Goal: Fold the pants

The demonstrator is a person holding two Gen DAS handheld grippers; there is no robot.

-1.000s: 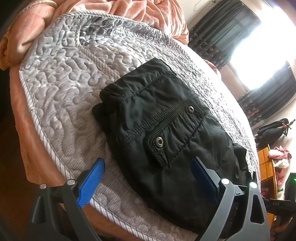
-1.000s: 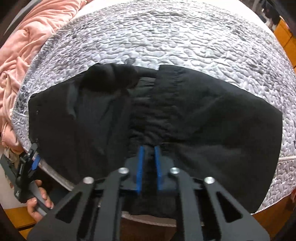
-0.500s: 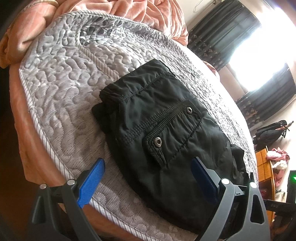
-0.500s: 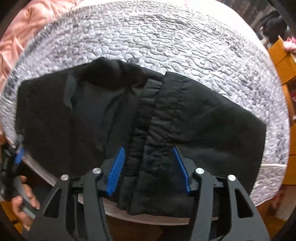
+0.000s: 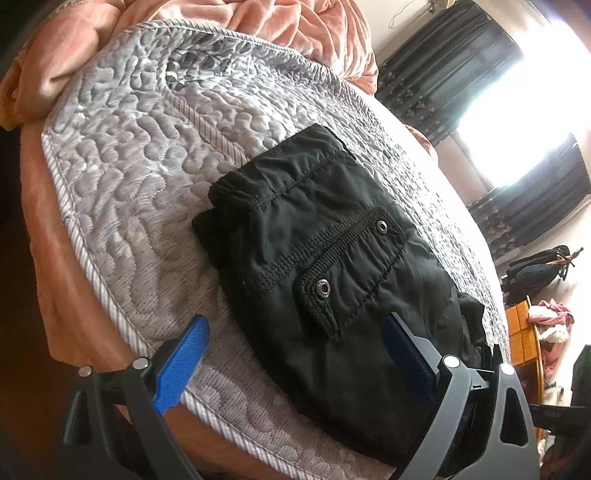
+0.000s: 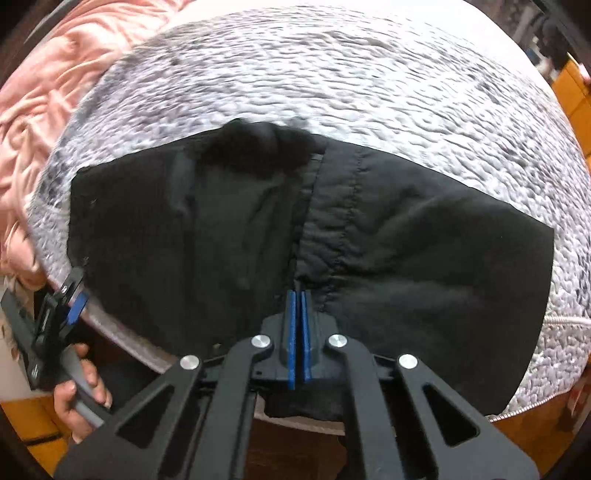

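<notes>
While I held one gripper in each hand, two in all, a single pair of black pants (image 5: 332, 280) lay folded on the one grey quilted mattress (image 5: 140, 177), close to its near edge. One pink blanket (image 5: 295, 33) was bunched at the far end of the bed. On the pants I counted one flapped pocket (image 5: 354, 273) with two metal snaps (image 5: 324, 287), one at each end of the flap.

From my left wrist, the bundle's long axis ran from the far left corner down toward the near right, its shorter, stitched end pointing away toward the blanket. From my right wrist, the same bundle stretched across the view from left to right, with a rumpled hump at its far edge, and part of its near edge hung over the mattress edge.

My left gripper (image 5: 291, 354) stood with its blue pads (image 5: 183, 363) wide apart; one pad sat over the mattress edge and the other over the pants, neither pressing on the cloth. My right gripper (image 6: 297, 295) had its two pads together, having just closed again, pointing steeply down at the pants' near edge. Whether any cloth was pinched between them I could not tell. My left hand (image 6: 79, 397) showed at the lower left of that view, wrapped round its grey handle.
</notes>
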